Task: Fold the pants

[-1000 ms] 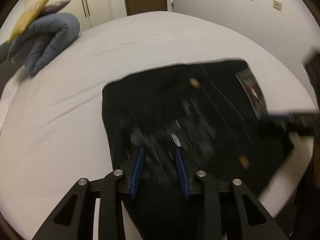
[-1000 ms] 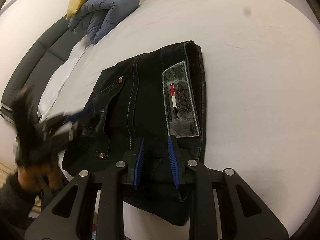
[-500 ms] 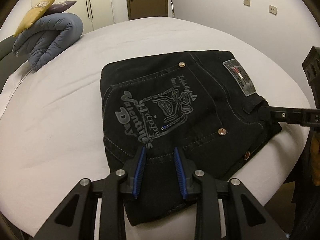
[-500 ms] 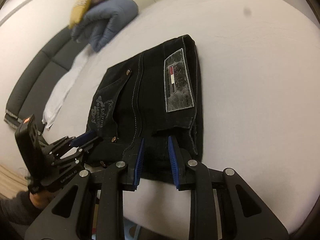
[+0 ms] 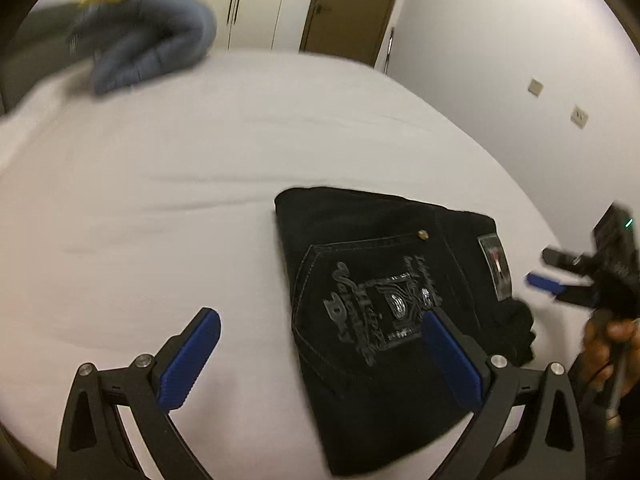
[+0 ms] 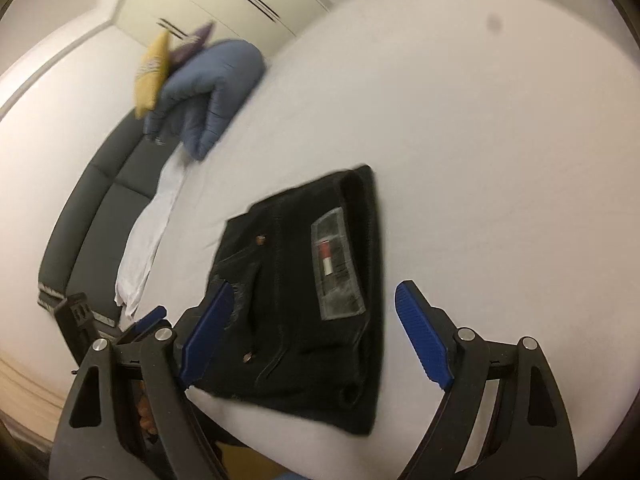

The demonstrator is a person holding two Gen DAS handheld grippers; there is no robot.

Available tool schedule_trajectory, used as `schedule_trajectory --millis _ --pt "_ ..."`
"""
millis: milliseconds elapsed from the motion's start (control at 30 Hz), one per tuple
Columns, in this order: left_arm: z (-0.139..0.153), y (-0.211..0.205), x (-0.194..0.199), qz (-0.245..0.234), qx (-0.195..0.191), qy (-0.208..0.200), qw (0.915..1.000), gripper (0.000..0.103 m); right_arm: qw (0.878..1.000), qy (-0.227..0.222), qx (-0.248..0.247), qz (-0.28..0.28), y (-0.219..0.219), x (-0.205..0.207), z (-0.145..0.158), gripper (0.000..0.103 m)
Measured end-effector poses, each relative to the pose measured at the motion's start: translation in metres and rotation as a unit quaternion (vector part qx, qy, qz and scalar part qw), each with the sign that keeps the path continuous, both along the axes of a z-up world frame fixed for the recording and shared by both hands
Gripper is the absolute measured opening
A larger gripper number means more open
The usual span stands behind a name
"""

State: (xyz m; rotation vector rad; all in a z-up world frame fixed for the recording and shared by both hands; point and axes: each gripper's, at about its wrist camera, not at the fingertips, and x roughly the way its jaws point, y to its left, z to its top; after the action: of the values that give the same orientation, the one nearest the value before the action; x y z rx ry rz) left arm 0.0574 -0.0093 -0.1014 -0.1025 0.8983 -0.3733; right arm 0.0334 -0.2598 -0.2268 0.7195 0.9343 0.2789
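Note:
The black pants (image 5: 384, 312) lie folded into a compact rectangle on the white bed (image 5: 180, 184), back pocket print and grey waist label up. They also show in the right wrist view (image 6: 304, 292). My left gripper (image 5: 320, 356) is open and empty, raised above the pants' near left edge. My right gripper (image 6: 312, 328) is open and empty above the waist end. The right gripper shows in the left wrist view (image 5: 560, 276), off the pants' right side. The left gripper shows at the lower left of the right wrist view (image 6: 140, 324).
A rolled blue duvet (image 5: 148, 48) with yellow and purple cushions (image 6: 154, 68) sits at the head of the bed. A dark grey headboard (image 6: 100, 208) runs along that side. A door (image 5: 352, 4) and wall (image 5: 520, 60) lie beyond the bed.
Both grippers have let go of the pants, opened wide and pulled back and up. The folded pants stay flat on the bed.

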Motion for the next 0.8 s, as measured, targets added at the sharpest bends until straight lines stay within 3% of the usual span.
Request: schedule_trajectory --millis 100,233,267,367,433,500,633,700,800 --pt "-0.019 0.004 0.029 0.005 -0.015 0.06 0.9981 0.099 0.999 0.029 0.034 -0.001 -0.009 0.02 -0.019 0.079" --pt "-0.044 -0.006 0.052 -0.013 -0.036 0.123 0.9917 0.097 0.995 0.062 0.084 -0.006 -0.017 0.043 -0.05 0.061" --pt "-0.051 -0.007 0.056 -0.012 -0.04 0.136 0.9898 0.09 0.994 0.065 0.091 -0.005 -0.017 0.045 -0.054 0.055" --pt "-0.058 -0.014 0.064 -0.006 -0.034 0.143 0.9892 0.09 0.992 0.076 0.098 0.014 -0.009 0.06 -0.063 0.047" --pt "-0.058 -0.02 0.068 -0.012 -0.027 0.147 0.9886 0.08 0.993 0.078 0.089 0.023 -0.003 0.069 -0.068 0.04" --pt "-0.058 -0.027 0.071 -0.023 -0.032 0.153 0.9874 0.056 0.993 0.08 0.085 0.024 0.001 0.074 -0.072 0.032" --pt "-0.055 -0.038 0.073 -0.024 -0.017 0.157 0.9872 0.042 0.998 0.059 0.021 0.031 0.018 0.07 -0.055 0.019" --pt "-0.05 -0.038 0.071 -0.021 -0.018 0.154 0.9877 0.027 0.998 0.041 -0.011 0.035 0.025 0.065 -0.041 0.017" --pt "-0.028 -0.045 0.068 -0.024 -0.019 0.135 0.9904 0.019 0.998 0.014 -0.032 0.043 0.029 0.059 -0.013 0.016"
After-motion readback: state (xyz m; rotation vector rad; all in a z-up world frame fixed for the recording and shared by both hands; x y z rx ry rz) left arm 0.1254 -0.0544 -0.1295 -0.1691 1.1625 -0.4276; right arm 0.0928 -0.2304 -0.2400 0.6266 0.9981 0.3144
